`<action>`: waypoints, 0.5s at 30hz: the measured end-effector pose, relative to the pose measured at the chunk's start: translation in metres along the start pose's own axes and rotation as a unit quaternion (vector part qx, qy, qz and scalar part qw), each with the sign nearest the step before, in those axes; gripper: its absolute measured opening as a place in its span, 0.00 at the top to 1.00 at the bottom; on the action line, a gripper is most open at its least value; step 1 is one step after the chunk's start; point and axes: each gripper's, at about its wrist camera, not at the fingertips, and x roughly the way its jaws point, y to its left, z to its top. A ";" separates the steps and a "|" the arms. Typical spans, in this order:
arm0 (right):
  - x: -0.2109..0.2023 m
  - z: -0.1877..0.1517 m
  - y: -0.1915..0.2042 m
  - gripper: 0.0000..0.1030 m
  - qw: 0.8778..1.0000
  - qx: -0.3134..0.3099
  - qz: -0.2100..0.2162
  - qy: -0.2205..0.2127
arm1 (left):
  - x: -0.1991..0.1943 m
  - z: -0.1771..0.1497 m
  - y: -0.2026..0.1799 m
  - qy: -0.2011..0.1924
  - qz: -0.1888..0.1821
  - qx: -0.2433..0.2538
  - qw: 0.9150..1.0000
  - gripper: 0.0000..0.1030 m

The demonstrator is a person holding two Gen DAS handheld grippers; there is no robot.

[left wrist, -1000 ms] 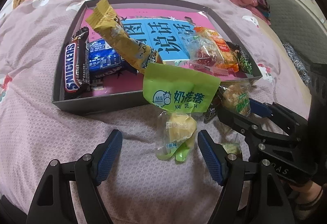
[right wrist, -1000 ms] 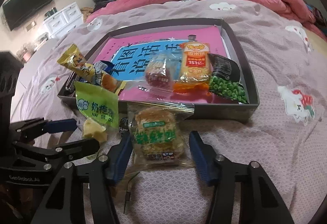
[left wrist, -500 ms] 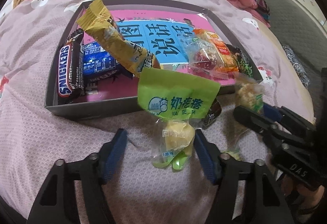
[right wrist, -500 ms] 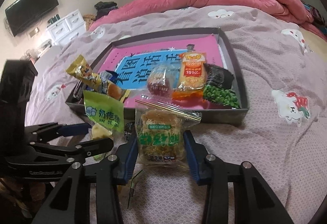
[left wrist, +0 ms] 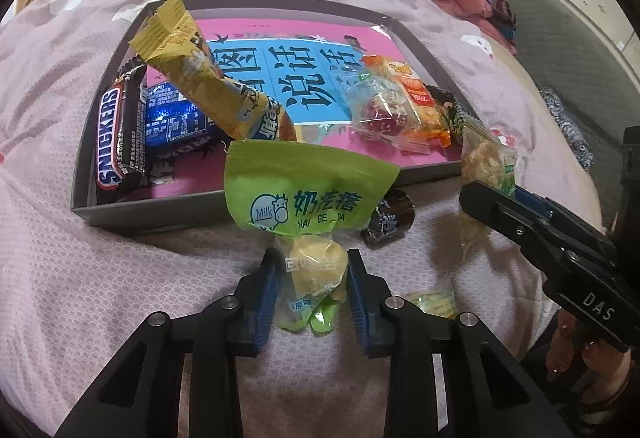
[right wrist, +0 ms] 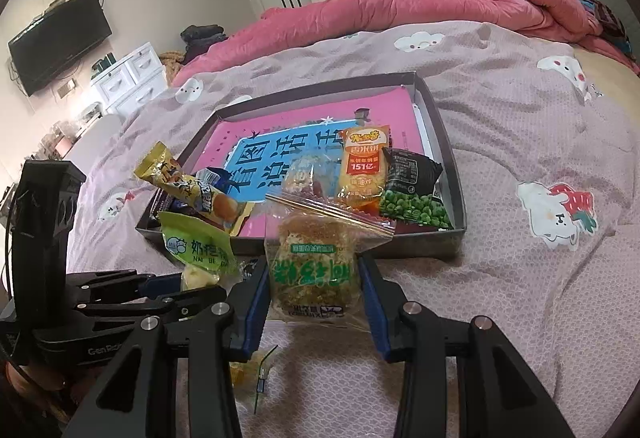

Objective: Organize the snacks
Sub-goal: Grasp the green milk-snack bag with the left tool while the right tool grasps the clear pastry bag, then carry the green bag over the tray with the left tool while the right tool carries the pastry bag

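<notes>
The left gripper point(left wrist: 312, 288) has a small green milk candy bag point(left wrist: 308, 194) between its blue pads. Its jaws are closing, and the pads already touch the clear lower part with the yellow candy inside. The bag stands up tall, with its green top pointing up and toward the tray.

The right gripper point(right wrist: 314, 294) is gripping a clear bag with a crumbly rice cake point(right wrist: 312, 270) in it. This bag stands up too, with its sealed top edge leaning toward the tray.

The grey tray point(left wrist: 160, 212) sits on the bed point(left wrist: 60, 278), right ahead of both grippers. Its near wall is just past the two bags. On the left side of the tray lie a Snickers bar point(left wrist: 116, 134), a blue pack point(left wrist: 176, 118) and a long yellow pack point(left wrist: 204, 74). On the right side lie a red candy bag point(right wrist: 304, 174), an orange cracker pack point(right wrist: 362, 166) and a green pea pack point(right wrist: 414, 194).

The key thing is that the tray lies straight ahead, beyond each bag. I think both bags must be lifted over the near wall. The left hand looks nearer the left pile and the right hand nearer the right pile. A small dark candy point(left wrist: 388, 224) and a yellowish wrapper point(left wrist: 434, 304) are on the bed, outside the tray.
</notes>
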 end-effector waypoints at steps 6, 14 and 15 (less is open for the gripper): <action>0.000 0.002 0.001 0.58 1.000 0.000 0.004 -0.004 | -0.014 -0.004 0.003 -0.008 -0.002 -0.001 1.000 0.68; -0.006 0.005 0.003 0.58 1.000 0.000 0.007 -0.017 | -0.040 -0.004 0.006 -0.033 -0.001 -0.005 0.999 0.68; -0.006 0.006 0.003 0.58 1.000 0.000 0.008 -0.018 | -0.045 -0.003 0.006 -0.037 -0.003 -0.006 0.999 0.68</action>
